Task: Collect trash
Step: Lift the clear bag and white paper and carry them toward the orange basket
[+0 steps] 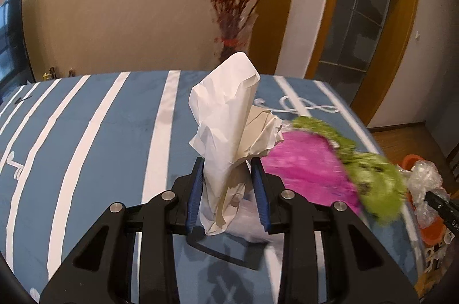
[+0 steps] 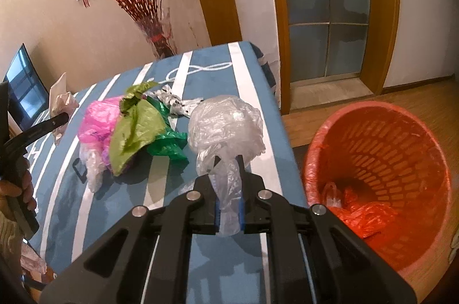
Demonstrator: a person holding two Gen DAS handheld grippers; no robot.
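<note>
Left gripper (image 1: pixel 228 174): closed on a white tissue (image 1: pixel 226 114), held up above the table (image 1: pixel 86 131), well away from the bin (image 2: pixel 378 183).
Right gripper (image 2: pixel 228 169): clamped on a clear bag (image 2: pixel 226 129), at the table edge just beside the bin.
Bin: on the floor beside the table; holds a few scraps at the bottom.
Left on table: pink bag (image 2: pixel 97 120), green wrapper (image 2: pixel 137 129), dark green bag (image 2: pixel 169 143), away from the bin.
Progress: early to midway, I judge; both held pieces not yet dropped.

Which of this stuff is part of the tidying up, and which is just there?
Part of the job: white paper wad, clear plastic bag, pink bag, green wrappers, orange bin.
Just there: vase of red branches, screen.
</note>
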